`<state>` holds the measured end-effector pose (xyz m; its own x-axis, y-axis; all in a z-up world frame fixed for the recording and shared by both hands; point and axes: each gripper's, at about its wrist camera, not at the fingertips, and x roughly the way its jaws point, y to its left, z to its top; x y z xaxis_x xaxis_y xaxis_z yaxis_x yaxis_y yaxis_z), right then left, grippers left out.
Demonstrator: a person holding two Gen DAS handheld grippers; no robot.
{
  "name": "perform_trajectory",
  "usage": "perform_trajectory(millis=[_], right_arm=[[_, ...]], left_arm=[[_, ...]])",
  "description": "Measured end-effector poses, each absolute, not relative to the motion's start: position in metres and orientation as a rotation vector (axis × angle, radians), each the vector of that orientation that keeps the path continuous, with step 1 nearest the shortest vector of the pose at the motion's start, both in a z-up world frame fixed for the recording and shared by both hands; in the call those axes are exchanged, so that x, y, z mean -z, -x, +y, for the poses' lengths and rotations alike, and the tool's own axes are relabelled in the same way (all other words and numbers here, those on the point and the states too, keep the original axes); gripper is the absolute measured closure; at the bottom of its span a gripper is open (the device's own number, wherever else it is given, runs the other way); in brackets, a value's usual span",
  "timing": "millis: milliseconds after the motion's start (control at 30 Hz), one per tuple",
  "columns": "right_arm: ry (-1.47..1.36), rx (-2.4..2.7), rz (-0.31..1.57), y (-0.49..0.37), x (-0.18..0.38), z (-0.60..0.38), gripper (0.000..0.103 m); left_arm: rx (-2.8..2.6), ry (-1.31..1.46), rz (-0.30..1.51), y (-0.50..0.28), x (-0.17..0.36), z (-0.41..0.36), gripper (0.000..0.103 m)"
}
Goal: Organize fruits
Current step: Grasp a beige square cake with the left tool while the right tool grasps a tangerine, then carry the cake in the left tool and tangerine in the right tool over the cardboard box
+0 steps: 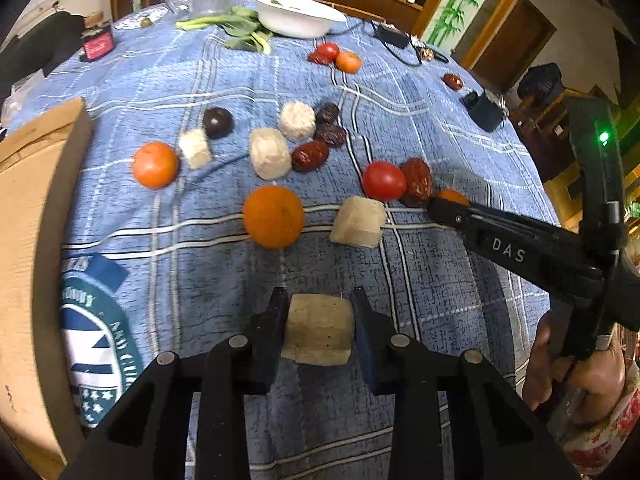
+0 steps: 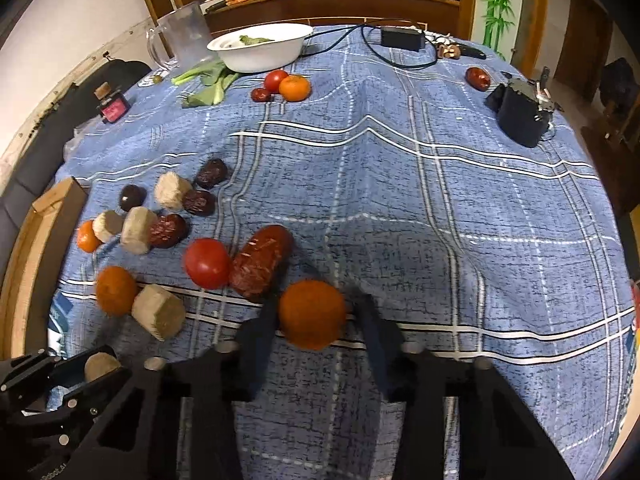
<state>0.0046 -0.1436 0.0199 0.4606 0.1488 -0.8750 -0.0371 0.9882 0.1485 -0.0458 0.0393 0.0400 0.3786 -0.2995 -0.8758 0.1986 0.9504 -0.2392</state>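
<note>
Handling, as I judge it: pale cut chunk [image 1: 318,330] looks firm, fibrous, light — take by flat cut sides. Small orange [image 2: 312,314] round, smooth, may roll — grip across middle. Left gripper [image 1: 319,312] narrow, pads on chunk sides, low on blue checked cloth [image 1: 420,280]. Right gripper [image 2: 316,320] narrow around orange beside red date [image 2: 262,260]; firm contact I cannot confirm.

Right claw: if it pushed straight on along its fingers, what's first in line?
The small orange already between the right claw fingers; just past it, probably the big red date, though depth is unclear.
</note>
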Motion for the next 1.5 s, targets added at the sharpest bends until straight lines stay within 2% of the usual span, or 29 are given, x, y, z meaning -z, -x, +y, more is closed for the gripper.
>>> perform_trajectory(millis=[367,800,1133,1500], right_arm=[[-0.154,-0.151,1.048,0.033,-0.055,-0.120,0.068],[0.083,-0.707,1.019,0.052,-0.102,0.126,0.067],[0.241,-0.837,1.108,0.070,-0.062,0.226,0.066],[0.306,-0.802,1.139,0.069,-0.034,0.246,0.066]], left_arm=[[0.213,0.250,1.054,0.057,-0.072,0.112,0.073],[-0.192,0.325,0.990,0.102,-0.094,0.284,0.072],[-0.284,0.413,1.065,0.125,-0.058,0.359,0.072],[-0.252,0.442,1.065,0.129,-0.057,0.363,0.072]])
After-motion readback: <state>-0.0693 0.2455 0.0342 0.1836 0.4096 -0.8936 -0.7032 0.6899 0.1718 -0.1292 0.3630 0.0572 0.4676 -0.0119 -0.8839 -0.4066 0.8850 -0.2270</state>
